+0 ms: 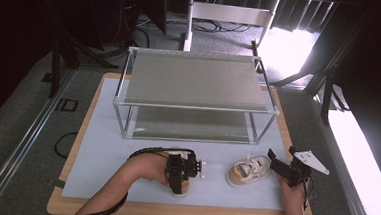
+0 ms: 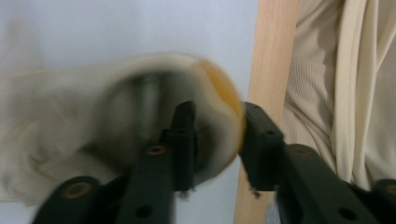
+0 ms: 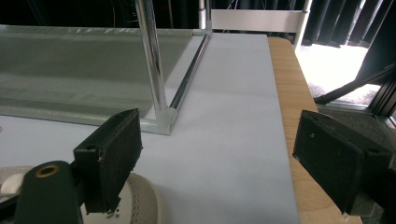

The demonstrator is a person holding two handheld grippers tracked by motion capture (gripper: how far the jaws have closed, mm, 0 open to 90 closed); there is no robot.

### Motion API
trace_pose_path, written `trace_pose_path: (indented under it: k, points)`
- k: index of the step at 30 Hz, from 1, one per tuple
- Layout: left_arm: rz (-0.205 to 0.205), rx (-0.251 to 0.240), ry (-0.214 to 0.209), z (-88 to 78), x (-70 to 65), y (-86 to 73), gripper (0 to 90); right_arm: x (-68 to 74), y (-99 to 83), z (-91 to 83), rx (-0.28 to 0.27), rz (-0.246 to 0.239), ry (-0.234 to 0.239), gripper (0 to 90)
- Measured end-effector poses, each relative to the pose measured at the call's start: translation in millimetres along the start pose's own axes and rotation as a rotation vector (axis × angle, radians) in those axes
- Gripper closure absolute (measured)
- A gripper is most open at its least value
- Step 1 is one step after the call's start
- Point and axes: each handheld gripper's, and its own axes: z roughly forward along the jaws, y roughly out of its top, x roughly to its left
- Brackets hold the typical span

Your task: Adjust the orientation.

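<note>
Rack (image 1: 193, 106): shiny metal tubes, matt grey shelves. Table (image 1: 178, 214): pale wood edge. Shoe (image 1: 247, 171): cloth.

Lab or recording studio, not a home. Black curtains (image 1: 304, 12) enclose the space; cables (image 1: 208, 24) trail over grey carpet; dark stand legs (image 1: 56, 64) flank the wooden surface (image 1: 182, 213), which carries a white mat (image 1: 101, 147) and a bare metal-frame shelf rack (image 1: 195, 80).

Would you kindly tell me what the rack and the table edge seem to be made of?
The rack looks like polished metal tubing: its post shines with bright reflections. Its shelves look like matte grey sheet, material unclear. The table edge looks like pale unfinished wood, with visible grain.
</note>
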Motion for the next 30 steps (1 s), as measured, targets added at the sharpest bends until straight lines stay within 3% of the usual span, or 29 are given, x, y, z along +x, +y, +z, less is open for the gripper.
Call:
trace_pose_path:
  k: [3, 7, 11, 14, 19, 21, 30]
  points:
    - [-0.023, -0.006, 0.016, -1.7, 0.4, -3.1, 58.1, -0.2, 0.0, 0.0, 0.0, 0.001, 0.0, 15.0]
    - [-0.01, -0.008, 0.041, 0.1, -3.2, -3.8, 57.8, 0.1, -0.1, -0.1, -0.001, -0.001, 0.0, 14.9]
    - [-0.055, -0.04, 0.059, 3.8, -2.4, -1.8, 51.8, 0.6, -0.4, -1.1, -0.008, -0.014, 0.005, 14.9]
    - [-0.07, -0.034, 0.058, 7.3, -2.3, 0.1, 49.4, 0.9, -0.5, -1.6, -0.012, -0.015, 0.005, 14.9]
    - [-0.105, -0.044, 0.046, 9.5, -0.9, 2.1, 49.5, -3.5, 1.4, -0.6, 0.045, 0.032, 0.03, 12.6]
    - [-0.1, -0.043, 0.047, 9.4, -0.7, 2.5, 49.5, -3.9, 5.0, 0.3, 0.086, 0.048, 0.06, 12.6]
    - [-0.102, -0.038, 0.044, 9.5, -0.2, 3.3, 49.5, 14.1, 43.5, -14.3, 0.188, 0.01, 0.127, 12.2]
